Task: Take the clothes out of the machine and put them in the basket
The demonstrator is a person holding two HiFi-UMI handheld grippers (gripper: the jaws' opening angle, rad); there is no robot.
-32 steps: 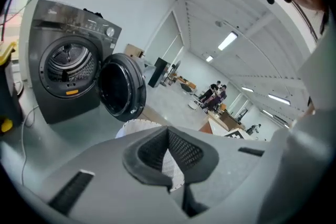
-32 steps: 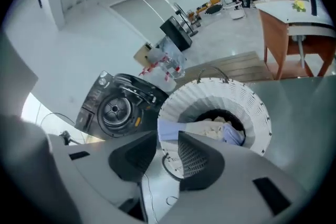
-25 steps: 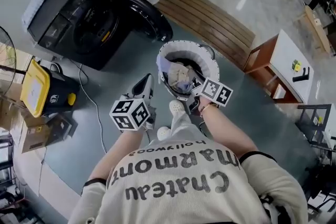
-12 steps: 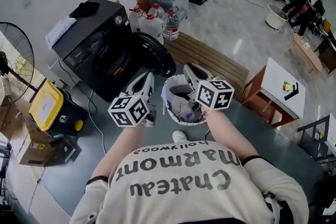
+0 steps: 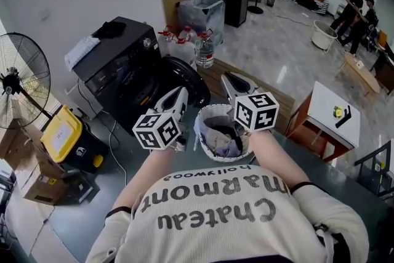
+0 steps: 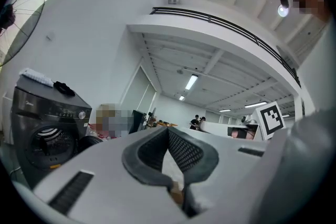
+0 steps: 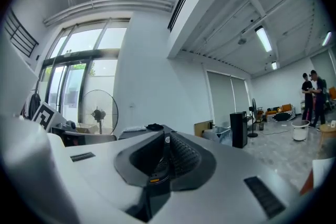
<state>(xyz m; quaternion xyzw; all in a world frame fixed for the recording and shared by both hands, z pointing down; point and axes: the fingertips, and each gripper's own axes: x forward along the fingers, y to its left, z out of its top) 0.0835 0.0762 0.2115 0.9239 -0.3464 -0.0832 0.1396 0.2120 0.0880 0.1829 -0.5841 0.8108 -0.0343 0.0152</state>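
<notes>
White plastic basket (image 5: 212,108), round and open-topped, stands on the grey floor (image 5: 123,163) just below and between the two pairs of fingers. It holds the clothes (image 5: 221,135), a crumpled heap of pale, blue and dark fabric. Left gripper (image 5: 180,93) is held about level. Its fingers (image 6: 152,152) are closed tip to tip with nothing caught between them, and its marker cube (image 5: 158,130) sits behind them, nearer the person. Right gripper (image 5: 229,77), also about level and close beside the left, has its fingers (image 7: 182,157) pressed together and empty. Black washing machine (image 5: 120,77) stands ahead of and to the left of the left gripper's fingers. Its round door (image 5: 184,78) is swung open just beyond them, on the basket's side, and the drum interior is too dark to read. Beyond both pairs of fingers lie a slatted wooden platform (image 5: 217,71) and a cluster of water bottles (image 5: 203,49). Well to the left of the left fingers stand a pedestal fan (image 5: 18,80) and a yellow-lidded bin (image 5: 61,132). Well to the right of the right fingers is a white-topped table (image 5: 332,109).
</notes>
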